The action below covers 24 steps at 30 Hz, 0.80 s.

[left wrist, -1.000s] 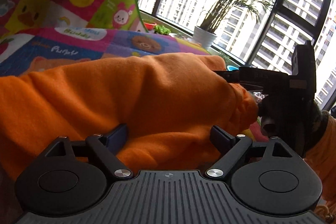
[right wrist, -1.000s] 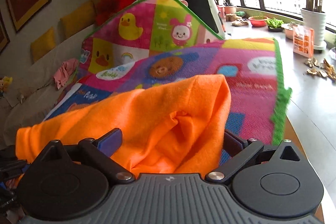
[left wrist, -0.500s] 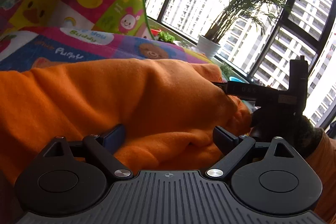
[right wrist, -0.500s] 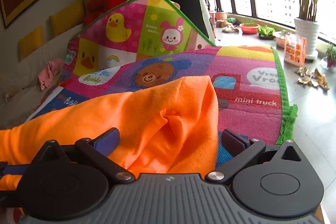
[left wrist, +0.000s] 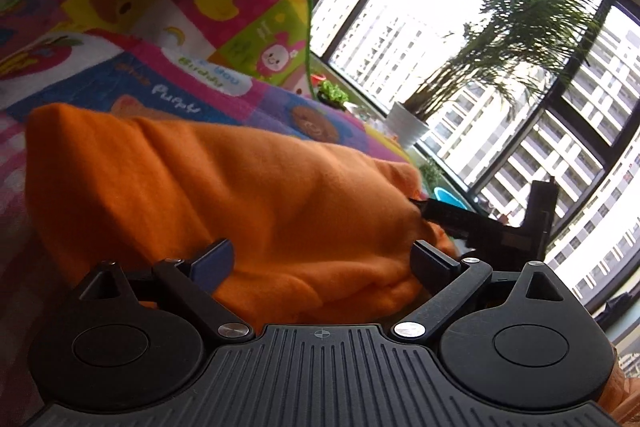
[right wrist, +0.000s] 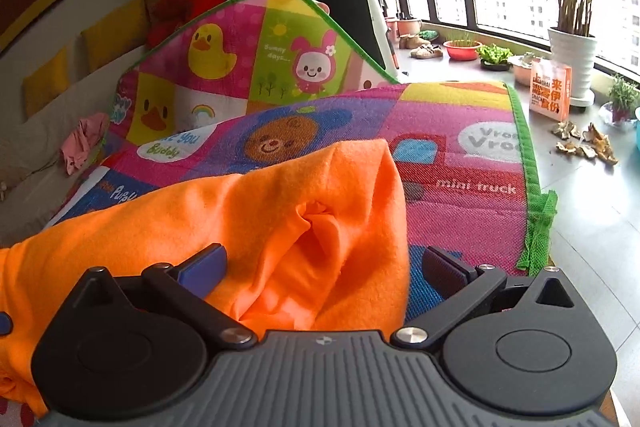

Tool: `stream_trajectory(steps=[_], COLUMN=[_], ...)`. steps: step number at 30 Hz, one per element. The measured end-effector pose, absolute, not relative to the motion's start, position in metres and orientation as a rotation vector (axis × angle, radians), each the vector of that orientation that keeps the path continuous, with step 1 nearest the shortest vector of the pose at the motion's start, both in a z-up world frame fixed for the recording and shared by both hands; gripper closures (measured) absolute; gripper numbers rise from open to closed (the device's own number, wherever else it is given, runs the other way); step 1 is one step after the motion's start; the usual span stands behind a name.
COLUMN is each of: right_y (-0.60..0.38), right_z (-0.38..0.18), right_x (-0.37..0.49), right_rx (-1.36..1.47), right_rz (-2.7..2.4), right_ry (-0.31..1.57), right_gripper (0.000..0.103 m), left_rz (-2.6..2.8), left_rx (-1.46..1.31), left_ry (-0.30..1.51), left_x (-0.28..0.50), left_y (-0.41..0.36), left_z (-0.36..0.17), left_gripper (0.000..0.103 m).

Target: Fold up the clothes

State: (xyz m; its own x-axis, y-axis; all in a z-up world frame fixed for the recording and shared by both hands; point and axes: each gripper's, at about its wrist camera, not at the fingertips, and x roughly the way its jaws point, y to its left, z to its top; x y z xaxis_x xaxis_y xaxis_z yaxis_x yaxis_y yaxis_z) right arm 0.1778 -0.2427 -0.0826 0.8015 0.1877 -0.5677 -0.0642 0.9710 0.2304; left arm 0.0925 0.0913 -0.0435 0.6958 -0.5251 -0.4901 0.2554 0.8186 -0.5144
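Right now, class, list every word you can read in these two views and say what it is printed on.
"mini truck": play mat, beside the truck picture.
"Puppy": play mat's blue panel.
"Sunny days...": mat's green bunny square.
"Buddy": white bubble on the mat; the line above is partly hidden.
Orange box: Chinese characters, too small to read surely.

Surface: a cartoon-print play mat (right wrist: 460,131) with a green hem, spread across mid-frame, its far end turned upright.
Resting on it: an orange fleece garment (right wrist: 248,219), bunched at lower left; also seen centrally from the left wrist (left wrist: 240,203).
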Motion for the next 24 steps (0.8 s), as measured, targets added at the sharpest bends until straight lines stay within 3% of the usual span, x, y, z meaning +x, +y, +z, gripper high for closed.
stream_trajectory(steps=[12,24], right_y=[-0.225,-0.214], right_z=[-0.076,-0.074], right_x=[0.141,0.132], right_rx=[-0.049,-0.076], right_rz=[0.108,0.047], right_ry=[0.64,0.625], right_gripper=[0.0,0.0], left_rz=[-0.429,-0.435], left_rx=[-0.488,-0.456], left_ry=[0.704,0.648], left_x=[0.136,0.12], left_y=[0.097,0.09], left_z=[-0.062,-0.065], left_gripper=[0.005,0.0])
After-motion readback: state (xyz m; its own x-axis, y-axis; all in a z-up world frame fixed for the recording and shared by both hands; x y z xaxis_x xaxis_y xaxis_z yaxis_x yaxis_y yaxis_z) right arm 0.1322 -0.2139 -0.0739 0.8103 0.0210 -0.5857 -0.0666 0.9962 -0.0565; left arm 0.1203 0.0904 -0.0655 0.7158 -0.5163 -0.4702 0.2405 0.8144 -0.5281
